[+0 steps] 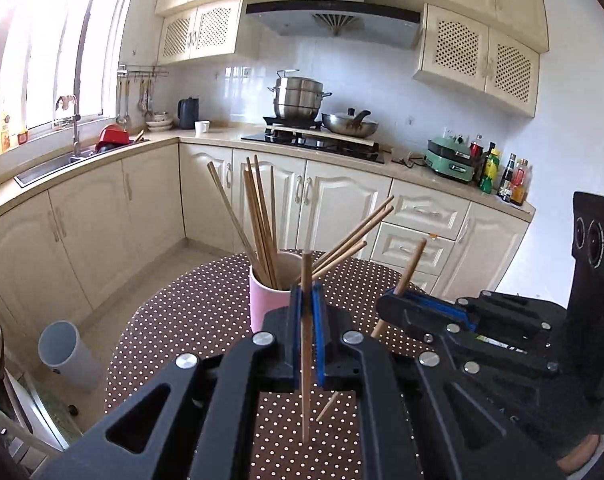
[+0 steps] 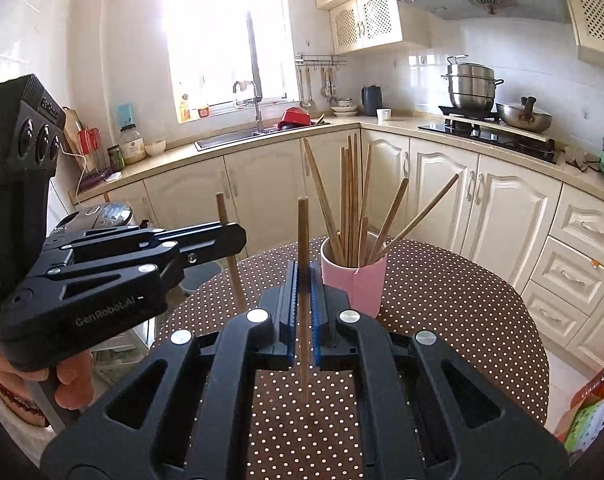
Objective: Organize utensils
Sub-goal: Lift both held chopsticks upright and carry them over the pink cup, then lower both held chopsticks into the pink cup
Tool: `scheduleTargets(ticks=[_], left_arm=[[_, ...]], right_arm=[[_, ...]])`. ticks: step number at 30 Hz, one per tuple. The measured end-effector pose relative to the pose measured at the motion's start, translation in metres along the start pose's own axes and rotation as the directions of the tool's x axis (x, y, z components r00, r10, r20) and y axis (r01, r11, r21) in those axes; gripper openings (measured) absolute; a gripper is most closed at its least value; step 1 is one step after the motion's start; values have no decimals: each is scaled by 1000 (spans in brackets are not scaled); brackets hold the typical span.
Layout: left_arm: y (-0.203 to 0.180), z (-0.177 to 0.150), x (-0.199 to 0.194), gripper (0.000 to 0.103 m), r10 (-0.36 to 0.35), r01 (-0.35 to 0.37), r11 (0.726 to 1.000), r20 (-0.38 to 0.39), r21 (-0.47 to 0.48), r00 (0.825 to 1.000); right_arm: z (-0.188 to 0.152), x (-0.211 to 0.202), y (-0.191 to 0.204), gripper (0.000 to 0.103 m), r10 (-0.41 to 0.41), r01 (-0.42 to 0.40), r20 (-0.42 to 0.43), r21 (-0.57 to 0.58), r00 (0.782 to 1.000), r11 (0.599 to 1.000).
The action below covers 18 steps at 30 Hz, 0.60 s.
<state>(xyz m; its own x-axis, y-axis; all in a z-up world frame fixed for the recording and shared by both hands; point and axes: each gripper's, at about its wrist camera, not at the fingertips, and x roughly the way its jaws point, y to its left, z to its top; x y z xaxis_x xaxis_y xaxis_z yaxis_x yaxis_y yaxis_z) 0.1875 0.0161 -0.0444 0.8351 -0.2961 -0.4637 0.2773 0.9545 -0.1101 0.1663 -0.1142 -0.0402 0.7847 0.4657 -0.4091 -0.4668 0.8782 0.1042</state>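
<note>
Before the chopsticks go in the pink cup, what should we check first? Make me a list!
1. Left hand-held gripper shut on its chopstick: ok.
2. Right hand-held gripper shut on its chopstick: ok.
3. Pink cup upright on the dotted table: ok.
4. Both chopsticks roughly upright, thin tips down: ok.
5. Room in the cup among the chopsticks already there: cannot tell.
</note>
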Motion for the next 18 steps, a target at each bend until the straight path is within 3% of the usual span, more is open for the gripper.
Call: scheduleTargets(ticks=[8,18], left_arm=[[2,14,-8,6,12,-12,1000,57,-7,998],[14,61,-14,6,29,-22,999,167,-42,985]], right_arm=[[18,-14,1,6,-8,9,74,-15,997,1000],[53,-6,2,6,-21,27,170,-32,985,999]])
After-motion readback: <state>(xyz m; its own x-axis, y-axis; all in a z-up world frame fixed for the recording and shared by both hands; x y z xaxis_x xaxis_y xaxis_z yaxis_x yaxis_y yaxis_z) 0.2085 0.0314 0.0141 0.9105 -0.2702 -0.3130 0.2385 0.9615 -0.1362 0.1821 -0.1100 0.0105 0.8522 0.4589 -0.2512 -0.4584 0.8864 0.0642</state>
